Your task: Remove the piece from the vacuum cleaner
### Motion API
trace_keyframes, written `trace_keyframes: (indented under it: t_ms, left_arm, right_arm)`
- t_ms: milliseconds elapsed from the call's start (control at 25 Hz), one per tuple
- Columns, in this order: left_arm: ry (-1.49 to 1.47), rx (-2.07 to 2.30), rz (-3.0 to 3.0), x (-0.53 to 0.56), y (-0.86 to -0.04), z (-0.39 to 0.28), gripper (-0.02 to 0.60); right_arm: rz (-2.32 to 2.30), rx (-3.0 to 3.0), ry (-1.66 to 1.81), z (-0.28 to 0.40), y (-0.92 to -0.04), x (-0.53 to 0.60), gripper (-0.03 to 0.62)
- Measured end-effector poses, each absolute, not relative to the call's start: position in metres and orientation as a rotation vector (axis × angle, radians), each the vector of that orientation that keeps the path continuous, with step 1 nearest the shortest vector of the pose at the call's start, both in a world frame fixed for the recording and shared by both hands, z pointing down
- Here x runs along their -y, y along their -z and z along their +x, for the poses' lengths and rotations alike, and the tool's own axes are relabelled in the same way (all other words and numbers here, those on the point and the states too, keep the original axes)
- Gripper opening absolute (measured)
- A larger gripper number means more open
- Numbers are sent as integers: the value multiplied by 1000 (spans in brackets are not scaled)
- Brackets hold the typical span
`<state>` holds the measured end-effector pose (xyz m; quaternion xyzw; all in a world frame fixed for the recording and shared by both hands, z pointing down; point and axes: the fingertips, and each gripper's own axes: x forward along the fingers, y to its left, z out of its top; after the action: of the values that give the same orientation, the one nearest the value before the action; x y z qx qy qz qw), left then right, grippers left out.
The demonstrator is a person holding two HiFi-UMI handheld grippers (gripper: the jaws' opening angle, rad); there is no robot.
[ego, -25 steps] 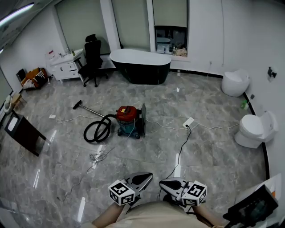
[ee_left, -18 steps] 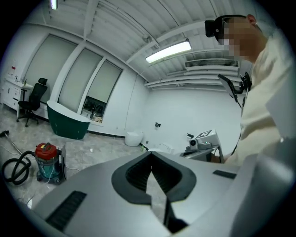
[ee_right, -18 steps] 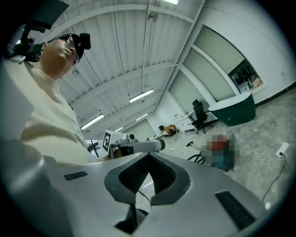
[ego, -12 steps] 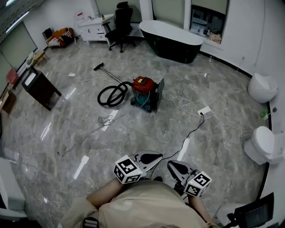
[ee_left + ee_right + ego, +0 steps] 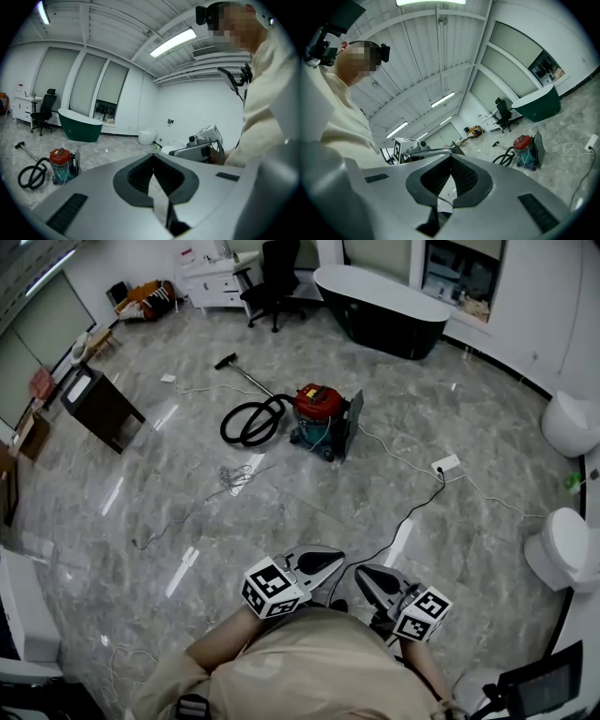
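Observation:
The vacuum cleaner (image 5: 319, 413) stands on the marble floor a few steps ahead. It has a red lid, a teal body and a dark panel on its right side. Its black hose (image 5: 251, 423) coils to the left, and a wand with a floor nozzle (image 5: 228, 362) lies beyond it. The vacuum cleaner (image 5: 61, 164) shows at the lower left of the left gripper view and the vacuum cleaner (image 5: 525, 150) at the right of the right gripper view. My left gripper (image 5: 337, 559) and right gripper (image 5: 361, 573) are held close to the body, both shut and empty, far from the vacuum.
A white cord runs from the vacuum to a power strip (image 5: 445, 465), and a black cable (image 5: 412, 521) leads from there toward me. A wire tangle (image 5: 234, 474) lies left of centre. Around the room stand a black bathtub (image 5: 394, 301), an office chair (image 5: 277, 268), a dark cabinet (image 5: 98, 409) and two toilets (image 5: 562, 545).
The head view has swung, so the vacuum now sits higher and further right in the picture. Both grippers stay shut near the body and have shifted slightly right.

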<state>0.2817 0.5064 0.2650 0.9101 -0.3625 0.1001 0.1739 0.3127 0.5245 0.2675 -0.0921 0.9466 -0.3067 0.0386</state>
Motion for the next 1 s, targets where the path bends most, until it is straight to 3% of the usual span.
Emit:
trace_keyframes:
  t_ms: [480,760,1000]
  left_arm:
    - [-259,1023,2615,-486,-263,257,3]
    - [-144,989,2610,-451,-263,203,3]
    - [-84,1031,2549,-412,-262,115,3]
  right_arm:
    - [-347,-2911,983,294,-275,-509,2]
    - [-456,-2945,1006,250,-284,-466,2]
    - [-466,-3027,977,174,-279,-435,2]
